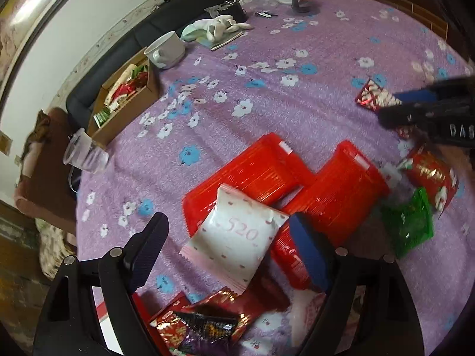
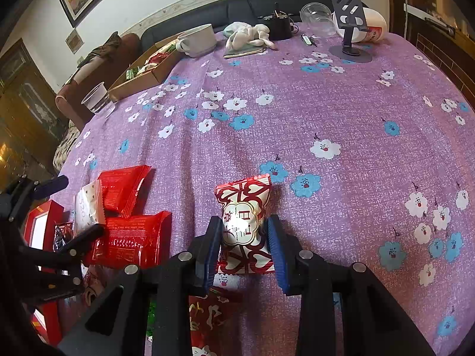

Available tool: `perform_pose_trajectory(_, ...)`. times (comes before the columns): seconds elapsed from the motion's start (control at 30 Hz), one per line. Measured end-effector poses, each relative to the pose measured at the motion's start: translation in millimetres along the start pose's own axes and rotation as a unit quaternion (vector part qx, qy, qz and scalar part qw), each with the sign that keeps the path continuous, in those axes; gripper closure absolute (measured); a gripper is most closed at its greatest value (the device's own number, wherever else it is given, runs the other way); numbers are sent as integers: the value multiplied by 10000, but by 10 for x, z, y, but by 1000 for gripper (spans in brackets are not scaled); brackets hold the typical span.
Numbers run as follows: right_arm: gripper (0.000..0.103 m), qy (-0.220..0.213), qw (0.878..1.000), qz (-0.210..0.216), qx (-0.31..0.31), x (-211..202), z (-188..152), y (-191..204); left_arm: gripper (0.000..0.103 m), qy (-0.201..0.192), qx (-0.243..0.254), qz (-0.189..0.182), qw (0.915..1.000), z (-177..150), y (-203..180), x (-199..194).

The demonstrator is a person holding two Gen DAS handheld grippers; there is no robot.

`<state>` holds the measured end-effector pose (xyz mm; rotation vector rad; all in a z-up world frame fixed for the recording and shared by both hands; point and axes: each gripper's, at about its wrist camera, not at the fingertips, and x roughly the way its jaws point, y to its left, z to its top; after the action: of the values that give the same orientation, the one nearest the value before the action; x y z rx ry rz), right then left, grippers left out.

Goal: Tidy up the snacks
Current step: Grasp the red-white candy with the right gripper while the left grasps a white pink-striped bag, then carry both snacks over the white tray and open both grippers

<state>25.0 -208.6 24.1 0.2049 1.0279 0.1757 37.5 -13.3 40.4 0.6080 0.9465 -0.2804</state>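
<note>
Pinching a red-and-white snack packet (image 2: 243, 222), the right gripper (image 2: 245, 243) rests mid-counter (image 2: 326, 103). Left gripper (image 1: 228, 246) hangs spread over a white packet (image 1: 237, 234) lying on red packets (image 1: 335, 190). Cardboard box (image 2: 139, 80) sits at the far left edge.

Even daylight, glare on red wrappers (image 1: 261, 175), fisheye-bent dark edges, slight motion blur

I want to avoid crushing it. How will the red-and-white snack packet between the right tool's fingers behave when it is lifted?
The red-and-white snack packet looks puffy, so probably light and squashable. Its glossy wrapper may slip in the right tool. The crimped ends will likely flop.
</note>
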Motion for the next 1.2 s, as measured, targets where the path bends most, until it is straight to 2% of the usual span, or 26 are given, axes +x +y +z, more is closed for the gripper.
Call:
perform_pose_trajectory(0.07, 68, 1, 10000, 14, 18, -1, 0, -2, 19, 4, -178, -228, 9996, 4, 35, 14)
perform_pose_trajectory(0.1, 68, 1, 10000, 18, 22, -1, 0, -2, 23, 15, -244, -306, 9992, -1, 33, 24)
perform_pose_trajectory(0.13, 68, 2, 10000, 20, 23, -1, 2, -5, 35, -3, -307, -404, 9987, -13, 33, 25)
perform_pose_trajectory(0.2, 68, 6, 10000, 22, 34, 0, 6, -8, 50, -38, -447, -641, 9969, -32, 26, 9)
perform_pose_trajectory(0.3, 68, -2, 10000, 18, 37, -4, 4, -6, 57, -97, -456, -607, 9971, -60, -30, -20)
perform_pose_trajectory(0.33, 69, -6, 10000, 15, 35, -4, 2, -4, 70, -116, -453, -637, 9969, -76, -51, -38)
perform_pose_trajectory(0.43, 69, -16, 10000, 7, 26, -9, -1, 2, 84, -159, -492, -685, 9963, -134, -96, -100)
perform_pose_trajectory(0.57, 72, -34, 10000, -13, -10, -14, -9, 13, 86, -265, -730, -754, 9941, -229, -77, -178)
perform_pose_trajectory(0.7, 74, -14, 9997, 238, 85, -30, -8, 2, 86, -493, -1190, -961, 9870, -330, 4, -318)
perform_pose_trajectory(0.83, 74, -91, 9989, 451, 92, -72, -5, 20, 86, -749, -1532, -954, 9807, -479, 29, -526)
perform_pose_trajectory(1.0, 75, -397, 9956, 851, 65, -198, 7, 65, 86, -1158, -1738, -664, 9757, -733, 34, -874)
perform_pose_trajectory(1.2, 75, -951, 9884, 1178, -111, -408, -10, 183, 86, -1534, -2038, -16, 9669, -1135, 227, -1252)
